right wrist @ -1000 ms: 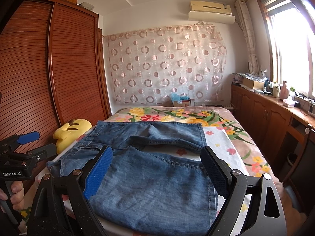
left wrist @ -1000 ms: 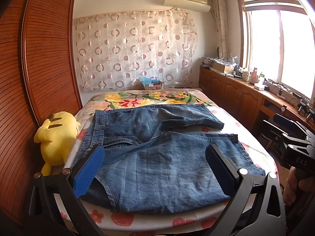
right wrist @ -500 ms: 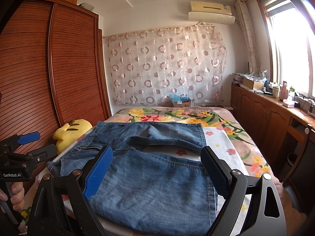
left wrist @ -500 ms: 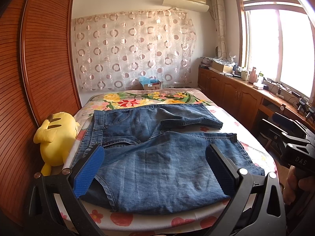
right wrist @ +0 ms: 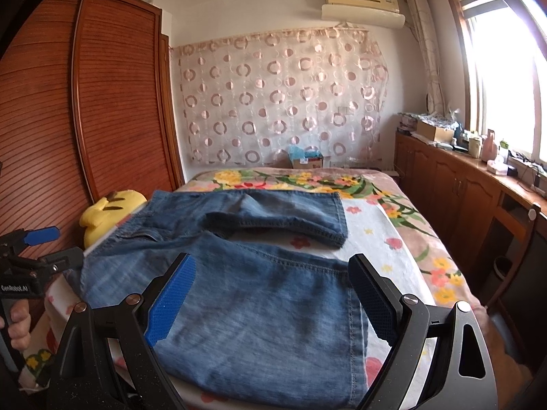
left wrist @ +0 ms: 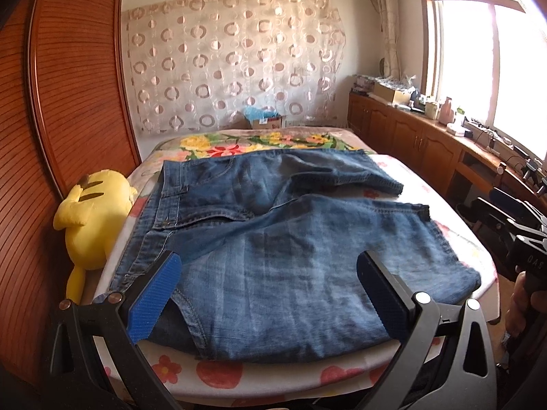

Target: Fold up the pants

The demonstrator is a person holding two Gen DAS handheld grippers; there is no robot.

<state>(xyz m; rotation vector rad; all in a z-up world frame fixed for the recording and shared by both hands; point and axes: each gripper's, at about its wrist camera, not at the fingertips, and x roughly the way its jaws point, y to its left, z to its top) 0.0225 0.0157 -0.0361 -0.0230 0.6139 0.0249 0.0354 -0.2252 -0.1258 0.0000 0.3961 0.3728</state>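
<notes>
Pants lie spread on the bed, plush toy probably touching the waistband; both hand-held grippers, left and right, gape wide.

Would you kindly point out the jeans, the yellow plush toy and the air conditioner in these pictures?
jeans (left wrist: 290,266): left wrist view, on the near leg's faded front.
yellow plush toy (left wrist: 92,212): left wrist view, on its body, beside the bed.
air conditioner (right wrist: 362,3): right wrist view, on its front panel, high on the wall.
</notes>
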